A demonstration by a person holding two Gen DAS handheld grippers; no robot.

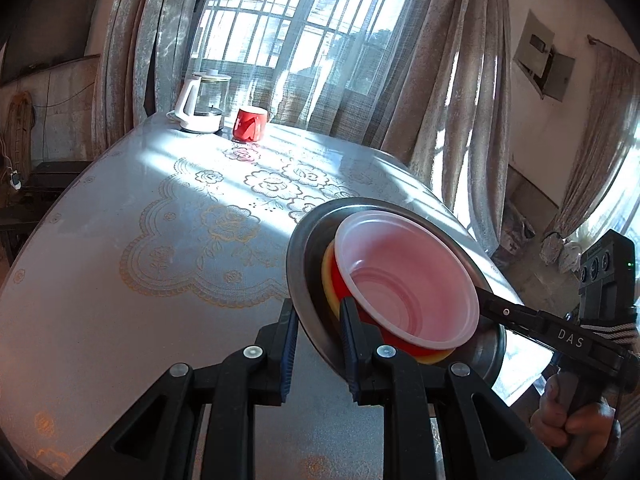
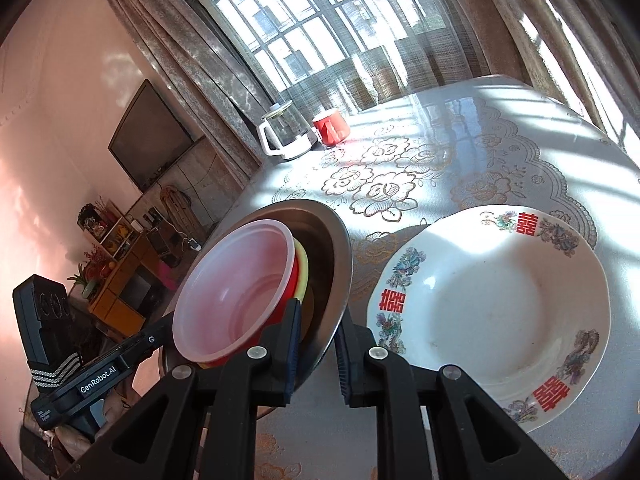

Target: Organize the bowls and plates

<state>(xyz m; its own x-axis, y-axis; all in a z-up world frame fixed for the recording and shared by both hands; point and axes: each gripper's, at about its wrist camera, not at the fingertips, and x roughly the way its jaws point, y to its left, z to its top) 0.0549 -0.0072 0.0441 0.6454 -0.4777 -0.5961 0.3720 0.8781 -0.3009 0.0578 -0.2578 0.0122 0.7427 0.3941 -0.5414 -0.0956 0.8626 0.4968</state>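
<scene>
left gripper (image 1: 318, 342) clamped on steel bowl (image 1: 298, 272) rim, 6 o'clock edge | right gripper (image 2: 318, 344) clamped on opposite rim | bowl holds nested red, yellow bowls, translucent plastic bowl (image 2: 236, 280); stack airborne | white patterned plate (image 2: 492, 304) on table, 3 o'clock of stack, right hand nearer

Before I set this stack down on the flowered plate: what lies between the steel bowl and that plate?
Only bare tablecloth lies between the steel bowl and the flowered plate, as the right wrist view shows.

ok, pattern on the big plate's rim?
White plate with red double-happiness characters and multicoloured floral motifs around the rim; right wrist view shows it best.
</scene>
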